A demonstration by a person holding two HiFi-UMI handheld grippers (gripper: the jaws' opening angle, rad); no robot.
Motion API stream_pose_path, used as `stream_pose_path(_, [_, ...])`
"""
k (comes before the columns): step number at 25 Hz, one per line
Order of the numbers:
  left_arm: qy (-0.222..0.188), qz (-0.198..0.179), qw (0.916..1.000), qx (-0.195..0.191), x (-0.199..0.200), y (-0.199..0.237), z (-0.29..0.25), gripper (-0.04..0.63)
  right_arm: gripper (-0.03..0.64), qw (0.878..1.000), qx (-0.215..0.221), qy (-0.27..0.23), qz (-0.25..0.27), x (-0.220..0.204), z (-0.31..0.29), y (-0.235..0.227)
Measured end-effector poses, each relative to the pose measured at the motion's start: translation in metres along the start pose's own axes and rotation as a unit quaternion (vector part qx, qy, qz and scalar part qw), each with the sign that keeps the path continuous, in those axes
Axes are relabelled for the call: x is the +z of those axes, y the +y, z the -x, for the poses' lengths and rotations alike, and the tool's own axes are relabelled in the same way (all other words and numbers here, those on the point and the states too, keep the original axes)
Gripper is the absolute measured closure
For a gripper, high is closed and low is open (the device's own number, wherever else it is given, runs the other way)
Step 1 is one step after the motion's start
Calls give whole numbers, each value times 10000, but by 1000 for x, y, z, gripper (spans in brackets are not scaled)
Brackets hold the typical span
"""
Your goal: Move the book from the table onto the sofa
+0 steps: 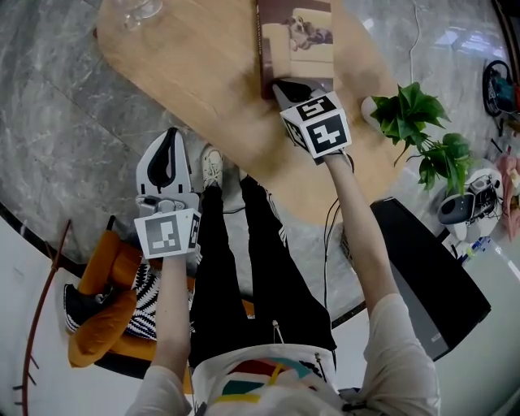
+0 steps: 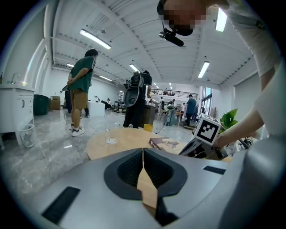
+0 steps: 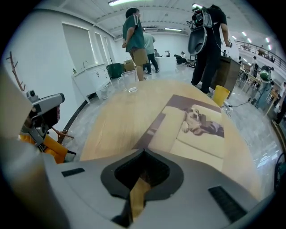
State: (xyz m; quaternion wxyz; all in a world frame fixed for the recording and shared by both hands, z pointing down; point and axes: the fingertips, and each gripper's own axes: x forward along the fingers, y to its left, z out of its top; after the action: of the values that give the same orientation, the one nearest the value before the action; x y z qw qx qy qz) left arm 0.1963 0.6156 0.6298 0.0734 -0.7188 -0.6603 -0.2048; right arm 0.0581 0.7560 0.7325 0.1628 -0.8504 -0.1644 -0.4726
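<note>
Book (image 1: 296,36): closed, lying flat and cover up on the far part of the oval, light wooden table (image 1: 187,73). Its cover photograph shows a dog lying on a cream couch, and its spine edge is dark brown. Orange upholstered seat (image 1: 97,325): stands on the floor beside the table, well apart from the book.

The book (image 1: 296,41) lies on the table's (image 1: 187,73) far right part, and a glass (image 1: 138,10) stands on its far left end. The right gripper (image 1: 282,86) is over the table at the book's near edge, while the left gripper (image 1: 171,136) is off the table's near side, left of the person's legs (image 1: 244,268). The plant (image 1: 422,130) is at the table's right edge, and the sofa (image 1: 106,317) is at the near left, below the left gripper.
</note>
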Motion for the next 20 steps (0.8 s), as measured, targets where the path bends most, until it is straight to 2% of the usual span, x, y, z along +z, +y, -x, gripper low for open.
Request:
stream_pose_path(10, [182, 330, 9992, 125, -21, 2, 0, 588, 604, 9981, 573, -14, 209, 3, -6, 51])
stream_pose_path(16, [264, 518, 9977, 343, -35, 16, 6, 588, 604, 9950, 937, -34, 348, 6, -12, 87])
stream_pose_path(20, [211, 682, 9970, 288, -40, 16, 11, 588, 604, 9914, 1202, -9, 510, 8, -16, 112])
